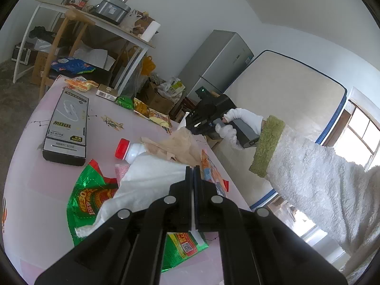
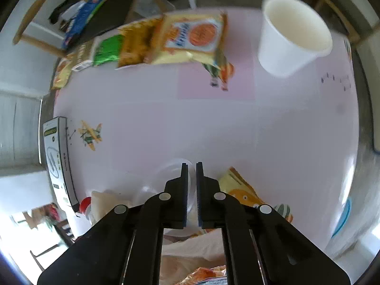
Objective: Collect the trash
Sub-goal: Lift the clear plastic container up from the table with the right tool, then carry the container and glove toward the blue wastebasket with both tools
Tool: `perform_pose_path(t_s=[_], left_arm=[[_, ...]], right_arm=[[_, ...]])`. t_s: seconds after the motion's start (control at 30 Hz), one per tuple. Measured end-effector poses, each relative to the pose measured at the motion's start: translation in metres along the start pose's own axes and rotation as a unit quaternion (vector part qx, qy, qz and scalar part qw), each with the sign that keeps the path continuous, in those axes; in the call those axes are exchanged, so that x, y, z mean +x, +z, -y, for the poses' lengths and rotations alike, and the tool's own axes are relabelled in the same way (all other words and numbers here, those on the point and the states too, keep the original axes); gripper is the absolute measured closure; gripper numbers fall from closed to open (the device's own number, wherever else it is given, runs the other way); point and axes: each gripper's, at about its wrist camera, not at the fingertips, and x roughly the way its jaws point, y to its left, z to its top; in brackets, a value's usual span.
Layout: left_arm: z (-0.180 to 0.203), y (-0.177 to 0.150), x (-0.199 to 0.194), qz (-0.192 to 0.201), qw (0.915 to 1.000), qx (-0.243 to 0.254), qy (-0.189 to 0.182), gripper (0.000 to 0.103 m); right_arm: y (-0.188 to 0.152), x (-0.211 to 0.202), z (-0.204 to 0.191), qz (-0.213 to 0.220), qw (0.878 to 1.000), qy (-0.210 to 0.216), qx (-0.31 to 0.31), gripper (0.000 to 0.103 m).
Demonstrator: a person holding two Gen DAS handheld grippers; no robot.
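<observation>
In the left wrist view my left gripper [image 1: 192, 167] is shut on a white tissue [image 1: 147, 182] above a green snack wrapper [image 1: 87, 201]. A red-capped white bottle [image 1: 129, 149], a beige plastic bag [image 1: 175, 146] and an orange wrapper [image 1: 212, 173] lie around it. My right gripper [image 1: 190, 123] is seen there held by a gloved hand over the table's far edge. In the right wrist view my right gripper [image 2: 192, 165] has its jaws a narrow gap apart over a clear plastic cup [image 2: 171, 173]; whether it grips the cup is unclear. A yellow wrapper [image 2: 242, 190] lies beside it.
The pink table [image 2: 190, 118] carries a white paper cup [image 2: 292, 38], yellow and green snack bags [image 2: 166, 40] and a long grey box [image 1: 67, 123]. A shelf [image 1: 95, 23], a fridge [image 1: 218, 64] and a leaning mattress [image 1: 285, 95] stand beyond.
</observation>
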Motion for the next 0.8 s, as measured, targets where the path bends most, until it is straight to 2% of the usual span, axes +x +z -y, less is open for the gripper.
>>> perform_pose_path(t_s=[0.2, 0.37, 0.6, 0.8], left_arm=[[0.000, 0.001, -0.002, 0.005, 1.0000, -0.002, 0.001, 0.102], [-0.001, 0.003, -0.004, 0.011, 0.9999, -0.003, 0.002, 0.102], [0.005, 0.010, -0.013, 0.027, 0.9996, 0.003, 0.004, 0.102], [0.025, 0.019, -0.029, 0.051, 0.9985, 0.020, 0.006, 0.102]], right_arm=[[0.002, -0.027, -0.014, 0.088, 0.996, -0.021, -0.016, 0.099], [0.000, -0.054, -0.022, 0.171, 0.982, -0.064, -0.047, 0.099], [-0.012, -0.097, -0.027, 0.234, 0.970, -0.047, -0.048, 0.099], [-0.059, -0.147, -0.026, 0.289, 0.955, -0.020, -0.060, 0.099]])
